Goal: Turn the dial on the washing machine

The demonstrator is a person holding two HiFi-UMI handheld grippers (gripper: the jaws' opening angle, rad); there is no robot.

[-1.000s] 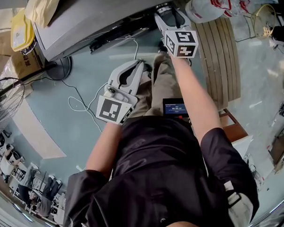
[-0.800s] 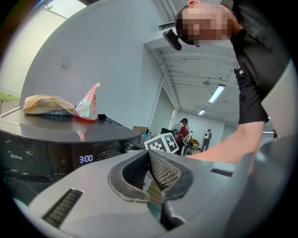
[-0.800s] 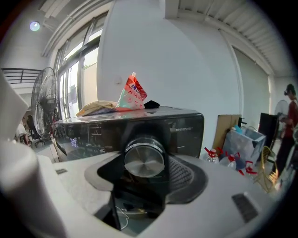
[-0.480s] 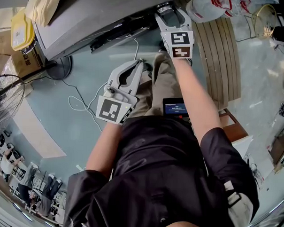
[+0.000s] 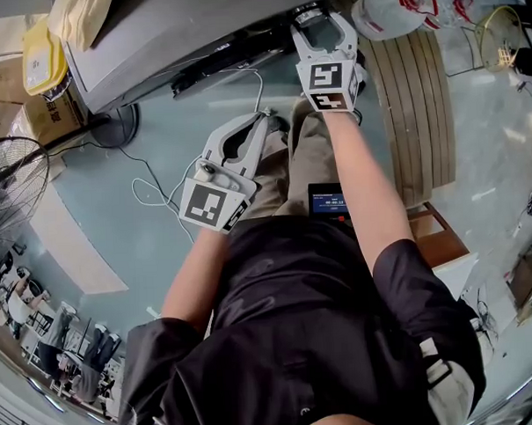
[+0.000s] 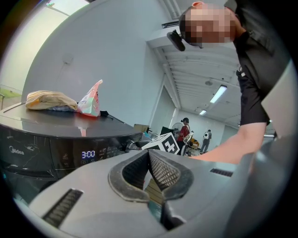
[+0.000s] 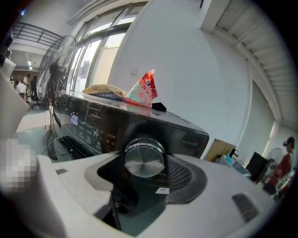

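1. Fingers of the right gripper, in the head view, reach the dark washing machine on the far side and bracket its silver dial. The left gripper hangs nearer, over a glossy pale blue-green floor, with its tips together.
2. Left gripper view: its ribbed pads meet at the tips with nothing between them. On the left, the machine's panel shows a lit "3:00" and a faint logo that seems to read "Midea". A pink packet lies on the lid. A white wall and a strip-lit ceiling lie beyond.
3. Right gripper view: the jaws stand partly apart, clamped on the dial, which sits right of the display. The lit digits are too blurred to read. Tall windows fill the left.
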